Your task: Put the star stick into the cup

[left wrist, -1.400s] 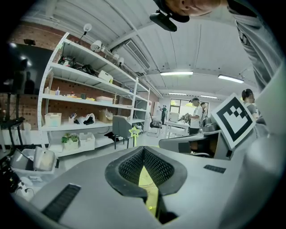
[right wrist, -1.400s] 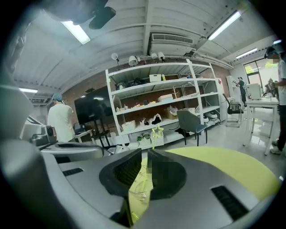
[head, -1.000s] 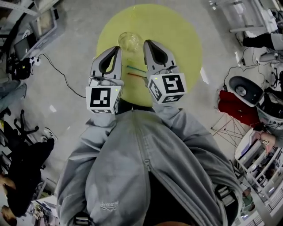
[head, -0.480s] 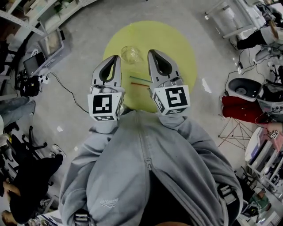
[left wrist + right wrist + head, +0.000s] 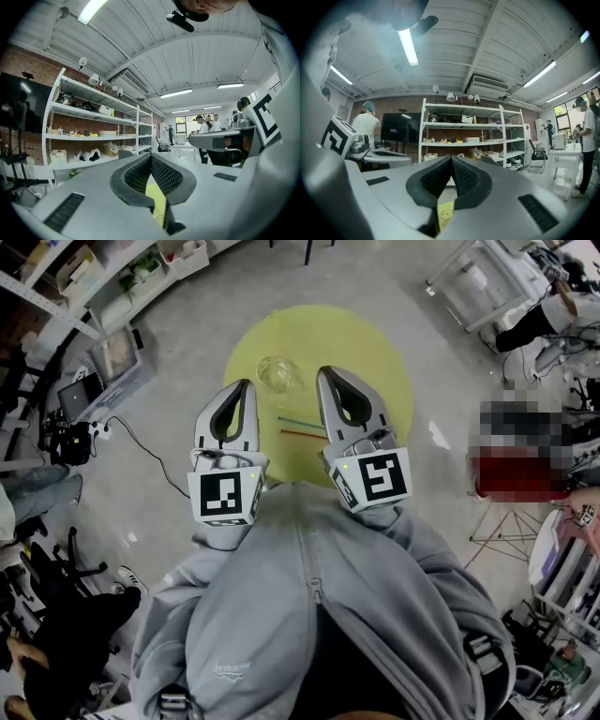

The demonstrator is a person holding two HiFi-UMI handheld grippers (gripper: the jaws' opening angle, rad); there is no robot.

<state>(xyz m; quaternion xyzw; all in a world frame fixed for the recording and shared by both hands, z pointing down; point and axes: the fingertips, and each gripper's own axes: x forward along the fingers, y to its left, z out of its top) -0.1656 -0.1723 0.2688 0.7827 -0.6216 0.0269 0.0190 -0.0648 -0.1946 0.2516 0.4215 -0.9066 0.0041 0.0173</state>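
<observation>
In the head view a clear glass cup (image 5: 277, 373) stands on a round yellow table (image 5: 375, 362), near its left side. Two thin sticks, one green (image 5: 300, 422) and one red (image 5: 302, 434), lie side by side on the table between my grippers; no star end shows. My left gripper (image 5: 246, 386) is held above the table's left edge, just left of the cup, jaws shut and empty. My right gripper (image 5: 327, 375) hovers right of the cup, over the sticks' right ends, also shut and empty. Both gripper views look out level at the room, with only a yellow sliver below the shut jaws.
Grey floor surrounds the small table. A black cable (image 5: 141, 442) and equipment (image 5: 70, 437) lie on the floor at the left, with shelving (image 5: 103, 287) behind. A wire cart (image 5: 473, 282) and seated people are to the right. My grey jacket (image 5: 309, 615) fills the lower view.
The head camera has tilted, so the table and both grippers sit lower in the view. The grippers hold the same pose relative to the cup and sticks.
</observation>
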